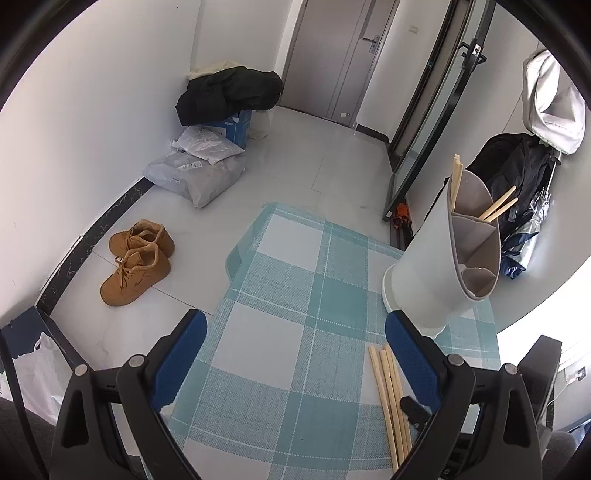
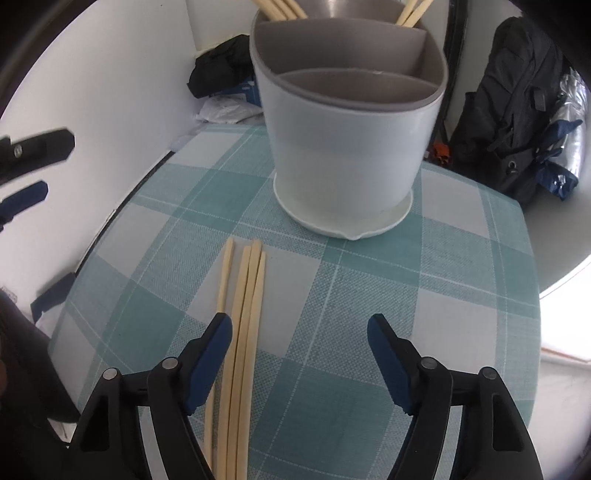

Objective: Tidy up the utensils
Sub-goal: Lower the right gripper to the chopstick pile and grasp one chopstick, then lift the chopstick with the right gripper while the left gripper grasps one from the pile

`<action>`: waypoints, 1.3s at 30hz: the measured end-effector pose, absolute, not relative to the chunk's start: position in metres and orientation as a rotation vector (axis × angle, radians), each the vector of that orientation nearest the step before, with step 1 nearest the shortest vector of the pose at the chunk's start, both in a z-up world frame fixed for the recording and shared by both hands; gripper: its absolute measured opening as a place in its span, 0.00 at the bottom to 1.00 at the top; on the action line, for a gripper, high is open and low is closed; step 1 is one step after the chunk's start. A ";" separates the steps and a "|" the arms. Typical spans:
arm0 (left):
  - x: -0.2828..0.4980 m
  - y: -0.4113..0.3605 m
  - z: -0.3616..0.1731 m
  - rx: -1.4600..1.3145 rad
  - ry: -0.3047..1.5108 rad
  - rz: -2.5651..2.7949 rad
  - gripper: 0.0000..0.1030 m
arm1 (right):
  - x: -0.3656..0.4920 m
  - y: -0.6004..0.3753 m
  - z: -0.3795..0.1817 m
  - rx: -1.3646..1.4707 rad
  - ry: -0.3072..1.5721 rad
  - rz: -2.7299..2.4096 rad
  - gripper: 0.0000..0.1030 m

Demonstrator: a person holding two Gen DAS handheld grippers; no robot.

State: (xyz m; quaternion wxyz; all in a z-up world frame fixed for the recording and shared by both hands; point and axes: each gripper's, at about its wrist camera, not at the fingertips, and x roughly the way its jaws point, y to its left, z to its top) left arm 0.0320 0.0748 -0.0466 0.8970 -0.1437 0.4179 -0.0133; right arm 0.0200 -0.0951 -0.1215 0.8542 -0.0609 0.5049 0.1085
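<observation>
A white utensil holder with a grey divided insert stands on the checked teal tablecloth, at twelve o'clock in the right wrist view; its rear compartments hold wooden chopsticks, one bunch at eleven o'clock and a pair at one o'clock, while the nearest compartment looks bare, though its bottom is hidden; four loose chopsticks lie side by side on the cloth, running from the holder's foot toward six o'clock; the right gripper hangs over them with its jaws wide apart and nothing in its grasp, the left finger crossing above the outermost stick; the left gripper is likewise spread wide and holds nothing, the loose sticks lying just beside its right finger at five o'clock; on the floor beyond, brown shoes sit at nine o'clock, grey parcels and a dark jacket at eleven, a black backpack at two o'clock.
</observation>
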 end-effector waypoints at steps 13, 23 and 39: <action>0.038 0.089 -0.053 -0.375 0.920 -0.039 0.92 | 0.016 -0.092 -0.129 -0.202 1.099 0.194 0.51; 0.041 0.101 -0.057 -0.433 0.960 -0.031 0.92 | 0.030 -0.063 -0.128 -0.294 1.110 0.246 0.26; 0.041 0.101 -0.065 -0.458 1.017 -0.048 0.92 | 0.003 -0.075 -0.122 -0.321 1.187 0.363 0.05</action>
